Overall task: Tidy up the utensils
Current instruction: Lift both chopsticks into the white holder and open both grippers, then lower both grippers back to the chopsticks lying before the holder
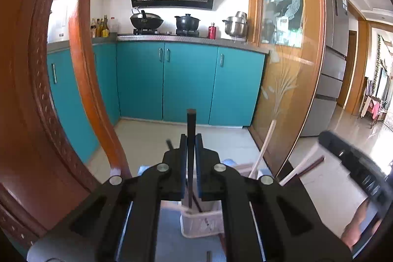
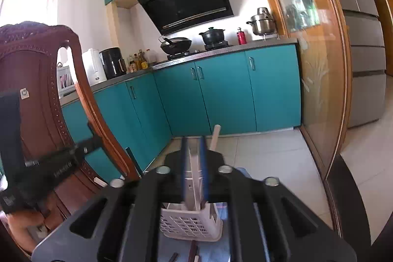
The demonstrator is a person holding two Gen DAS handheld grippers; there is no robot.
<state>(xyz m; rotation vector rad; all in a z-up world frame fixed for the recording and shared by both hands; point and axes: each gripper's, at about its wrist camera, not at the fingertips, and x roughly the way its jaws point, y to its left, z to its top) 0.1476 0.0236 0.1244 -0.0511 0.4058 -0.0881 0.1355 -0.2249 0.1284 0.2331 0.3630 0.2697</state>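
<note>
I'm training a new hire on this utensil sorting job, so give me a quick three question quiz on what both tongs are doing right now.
1. True or false: the left tongs are shut on a dark chopstick.
2. What do the right tongs grip? A) red bottle B) pale flat utensil C) nothing
3. Fill in: below both tongs stands a white slotted ______.

Key
1. True; it stands upright between the jaws.
2. B, the pale flat utensil.
3. The utensil basket.

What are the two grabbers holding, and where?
Left hand-held gripper: a dark square chopstick, pinched below its top end. Right hand-held gripper: a white flat utensil, mid-length.
</note>
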